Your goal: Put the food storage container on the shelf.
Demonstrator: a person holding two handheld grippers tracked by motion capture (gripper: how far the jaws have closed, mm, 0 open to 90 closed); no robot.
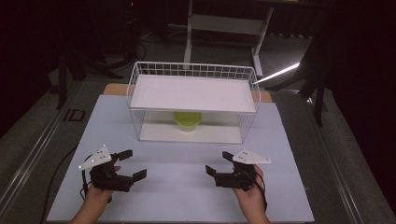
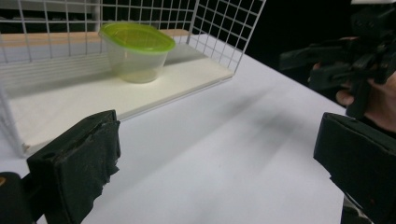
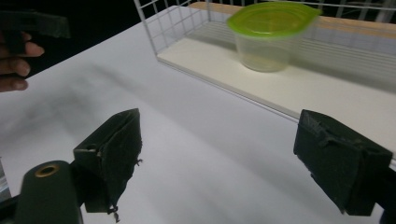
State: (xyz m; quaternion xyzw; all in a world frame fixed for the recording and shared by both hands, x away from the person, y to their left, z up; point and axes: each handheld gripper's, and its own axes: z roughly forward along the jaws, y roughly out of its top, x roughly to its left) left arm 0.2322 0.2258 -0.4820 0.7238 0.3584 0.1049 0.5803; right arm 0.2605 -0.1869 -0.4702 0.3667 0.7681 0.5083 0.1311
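Grippers: we held left gripper (image 1: 129,164) and right gripper (image 1: 217,164) wide open, empty, before rack (image 1: 135,88).
Tub (image 1: 188,120): inside rack, clear of its front edge.

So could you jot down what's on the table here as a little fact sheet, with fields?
Surface: white table
Rack: white wire shelf, open at the front, flat board on top
Tub: clear tub with a green lid, upright on the shelf's bottom board
Left gripper: jaws open, nothing between them, in front of the shelf
Right gripper: jaws open, nothing between them, in front of the shelf
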